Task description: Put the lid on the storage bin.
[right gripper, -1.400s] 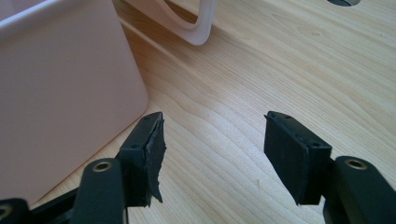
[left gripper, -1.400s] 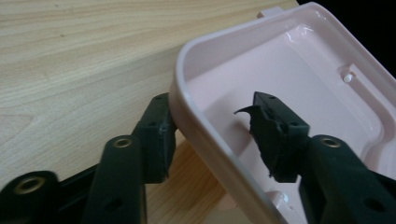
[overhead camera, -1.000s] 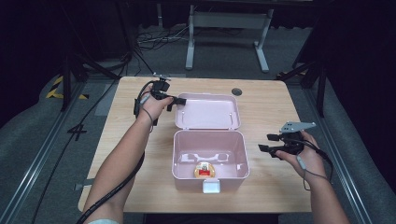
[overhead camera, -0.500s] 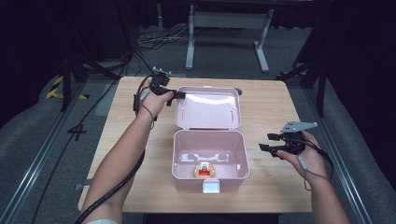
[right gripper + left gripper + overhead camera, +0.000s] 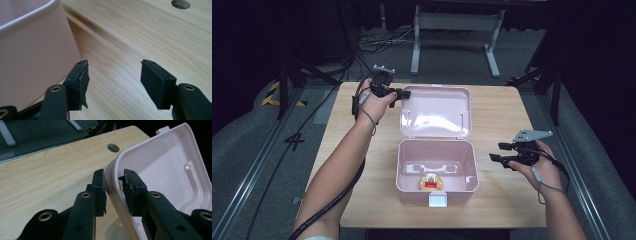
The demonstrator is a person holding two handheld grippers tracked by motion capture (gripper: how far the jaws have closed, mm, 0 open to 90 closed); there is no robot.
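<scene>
High view: my fixed overhead, looking forward and down on the whole table [image 5: 362,125] | left gripper view: close along its jaws at the lid [image 5: 160,170] rim, 11 o'clock | right gripper view: close, box [image 5: 30,57] wall, 3 o'clock | shared: table, pink box.

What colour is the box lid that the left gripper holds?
Pale pink lid; clearest in the left gripper view.

I can read one sign from here: a dark "4" marked on the grey floor [image 5: 294,141], left of the surface [image 5: 362,165]. The small red-and-yellow thing [image 5: 430,182] in my pink box [image 5: 409,155] bears a label too small to read.
</scene>
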